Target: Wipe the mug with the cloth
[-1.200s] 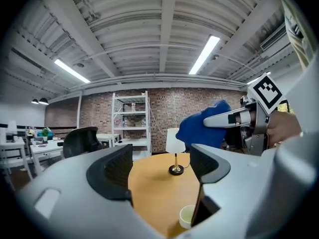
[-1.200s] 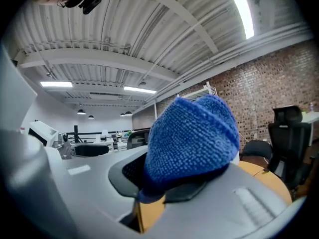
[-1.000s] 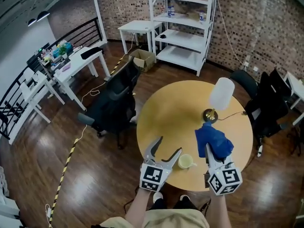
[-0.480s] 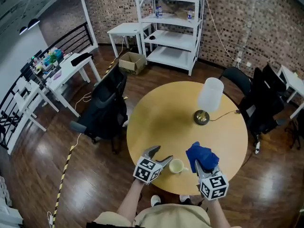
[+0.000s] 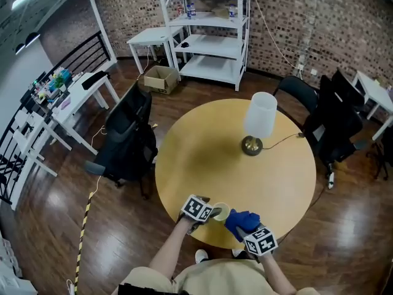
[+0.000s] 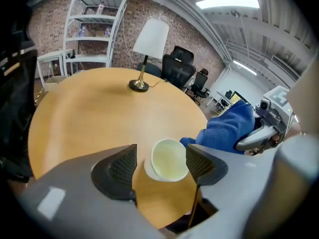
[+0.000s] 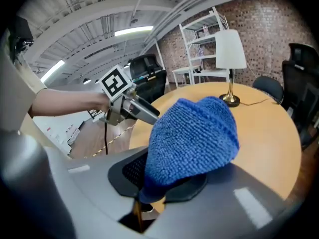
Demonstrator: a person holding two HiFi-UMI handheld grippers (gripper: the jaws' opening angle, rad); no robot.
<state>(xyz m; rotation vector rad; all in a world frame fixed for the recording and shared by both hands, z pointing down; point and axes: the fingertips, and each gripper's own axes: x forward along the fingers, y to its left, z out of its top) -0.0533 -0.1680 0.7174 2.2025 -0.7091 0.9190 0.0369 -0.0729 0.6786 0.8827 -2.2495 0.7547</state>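
Closing around the mug (image 6: 169, 161), the left gripper (image 6: 162, 154) has its two jaws on either side of the little pale cup. There looks to be a small gap on one side, so the cup is not squeezed tight yet. The mug sits at the near edge of the round yellow table (image 6: 99, 108), right in front of the person.

Just beside it, the right gripper (image 7: 169, 176) is clamped on the blue cloth (image 7: 192, 133) — the fluffy cloth bunches up over the jaws and hangs very close to the mug.

I think the step in hand is getting hold of the mug, and the wiping has not begun. Next, the left jaws need to pinch the cup so it cannot slip — then the cloth has to be pushed against the cup and rubbed around.

Farther back stands a lamp (image 6: 149, 39) with a white shade, and behind it a white shelf (image 5: 209, 29).

No words or brand names can be read. Only the black-and-white square markers (image 5: 196, 208) on the grippers show, and the things on the shelf are too small to read.
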